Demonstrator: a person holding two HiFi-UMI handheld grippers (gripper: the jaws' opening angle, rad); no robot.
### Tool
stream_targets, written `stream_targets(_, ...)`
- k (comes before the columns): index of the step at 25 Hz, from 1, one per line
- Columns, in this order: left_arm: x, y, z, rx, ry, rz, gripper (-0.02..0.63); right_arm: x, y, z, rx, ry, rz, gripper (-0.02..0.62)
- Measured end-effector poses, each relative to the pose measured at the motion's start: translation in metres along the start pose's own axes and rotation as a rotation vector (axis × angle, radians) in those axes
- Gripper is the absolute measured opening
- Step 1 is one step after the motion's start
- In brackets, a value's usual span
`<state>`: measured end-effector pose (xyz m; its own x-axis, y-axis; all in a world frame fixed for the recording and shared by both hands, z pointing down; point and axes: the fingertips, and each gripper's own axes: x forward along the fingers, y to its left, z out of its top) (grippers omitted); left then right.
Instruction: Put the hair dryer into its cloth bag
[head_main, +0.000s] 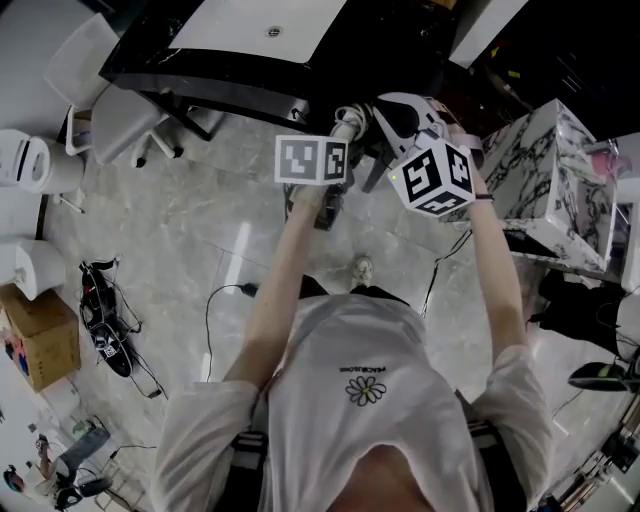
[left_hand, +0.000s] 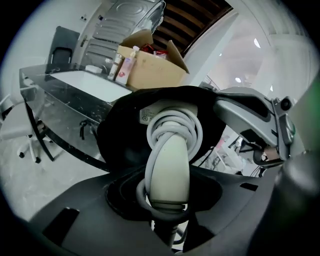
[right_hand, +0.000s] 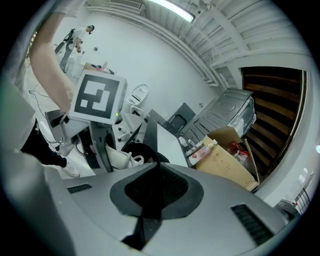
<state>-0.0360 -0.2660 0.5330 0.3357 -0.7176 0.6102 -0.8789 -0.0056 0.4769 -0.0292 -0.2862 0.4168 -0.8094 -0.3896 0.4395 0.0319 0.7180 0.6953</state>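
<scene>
Both grippers are held up in the air in front of the person. The white hair dryer (left_hand: 169, 165), its cord coiled round the handle, sits between the jaws of my left gripper (left_hand: 167, 192), which is shut on the handle. The dryer's head is inside the mouth of the black cloth bag (left_hand: 125, 135). My right gripper (right_hand: 150, 195) is shut on a fold of the bag's edge (right_hand: 145, 152). From above, the two marker cubes (head_main: 312, 160) (head_main: 435, 175) hang side by side, with the dryer (head_main: 349, 120) just beyond them.
A dark glass-topped desk (left_hand: 65, 85) stands ahead, carrying an open cardboard box (left_hand: 150, 70) and bottles. White chairs (head_main: 110, 110) sit at the left, a marble-patterned block (head_main: 550, 170) at the right. Cables (head_main: 105, 320) and a box (head_main: 45, 335) lie on the floor.
</scene>
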Motion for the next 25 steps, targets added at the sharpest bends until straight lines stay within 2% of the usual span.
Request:
stream_targets(17,0.059,0.018,0.069,0.016,0.027,0.057,0.178,0.003,-0.004,-0.004,-0.003,-0.049,0.031,0.021)
stream_targets(25,0.082,0.020,0.087,0.030,0.105,0.075,0.179,0.009,-0.012,-0.018,0.013,-0.042,0.032,0.021)
